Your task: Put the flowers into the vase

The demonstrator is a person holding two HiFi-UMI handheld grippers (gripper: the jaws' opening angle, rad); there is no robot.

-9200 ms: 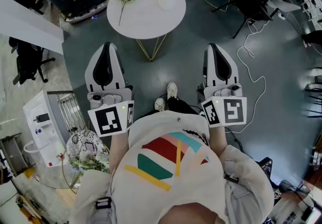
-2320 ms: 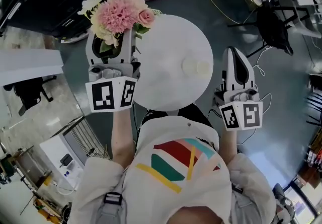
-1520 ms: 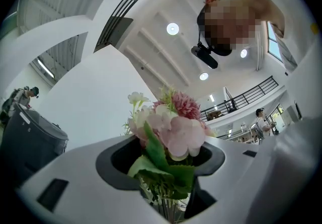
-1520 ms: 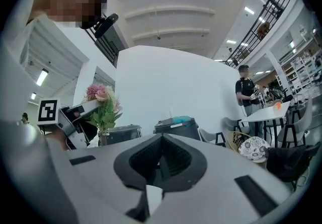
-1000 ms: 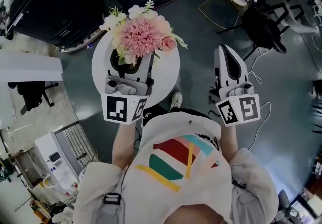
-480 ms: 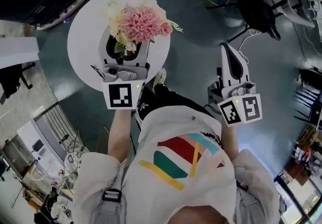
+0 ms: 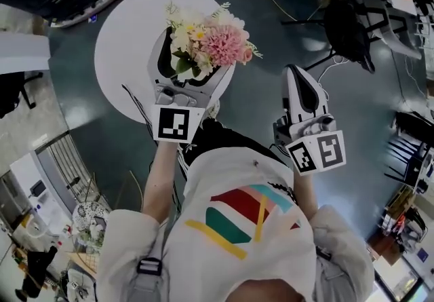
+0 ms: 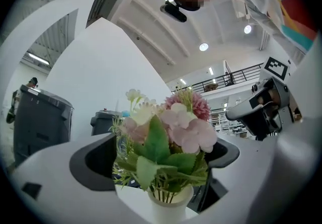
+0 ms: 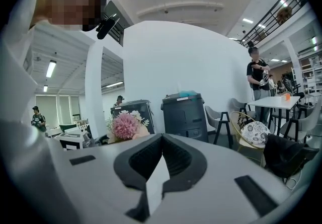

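A bouquet of pink and cream flowers (image 8: pixel 168 132) stands with its stems in a small white vase (image 8: pixel 168 204) on the round white table (image 7: pixel 125 29). My left gripper (image 8: pixel 168 147) has its jaws wide on either side of the bouquet. The jaws are opening and their pads stand off the leaves. From the head view the bouquet (image 7: pixel 210 46) hides the vase and the right jaw of the left gripper (image 7: pixel 193 49). My right gripper (image 7: pixel 295 73) hangs shut and empty off the table's right side, over the floor. From the right gripper (image 9: pixel 161 137), the flowers (image 9: pixel 125 125) show far to the left.
A black chair (image 7: pixel 349 22) and a chair with a patterned cushion (image 9: pixel 254 132) stand to the right. Dark bins (image 9: pixel 186 112) sit beyond the table. A person (image 9: pixel 259 74) stands by a white table (image 9: pixel 274 99) at the far right.
The left gripper has come down to the table with the bouquet, and its jaws have spread wider around it. The right gripper has sunk a little.
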